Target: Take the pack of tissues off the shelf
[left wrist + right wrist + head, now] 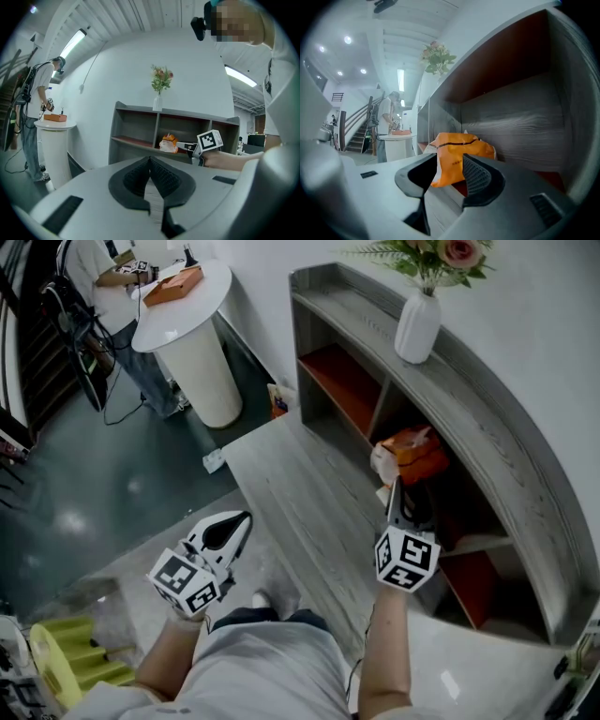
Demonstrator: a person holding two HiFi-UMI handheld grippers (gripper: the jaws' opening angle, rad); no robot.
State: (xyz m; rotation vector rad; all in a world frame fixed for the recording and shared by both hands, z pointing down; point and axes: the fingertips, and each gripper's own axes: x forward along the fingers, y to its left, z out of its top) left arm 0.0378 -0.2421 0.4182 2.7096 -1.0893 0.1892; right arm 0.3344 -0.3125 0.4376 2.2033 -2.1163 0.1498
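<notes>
Left tool (150, 164) closed; right tool (450, 161) gapes around tissue pack (412, 454) on grey shelf (487, 418).

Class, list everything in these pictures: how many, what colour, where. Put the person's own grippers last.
shelf unit: one, grey with red-brown boards, against the white wall
pack of tissues: one, orange and white, on a board inside the shelf unit
vase: one, white, holding pink flowers, on top of the shelf unit
round table: one, white, on the dark floor, far left
box: one, orange-brown, on the round table
bystander: one, white top, beside the round table
left gripper: one, white and black, jaws together, empty, away from the shelf unit
right gripper: one, white and black, jaws apart, pointing at the pack of tissues, not pressing it
</notes>
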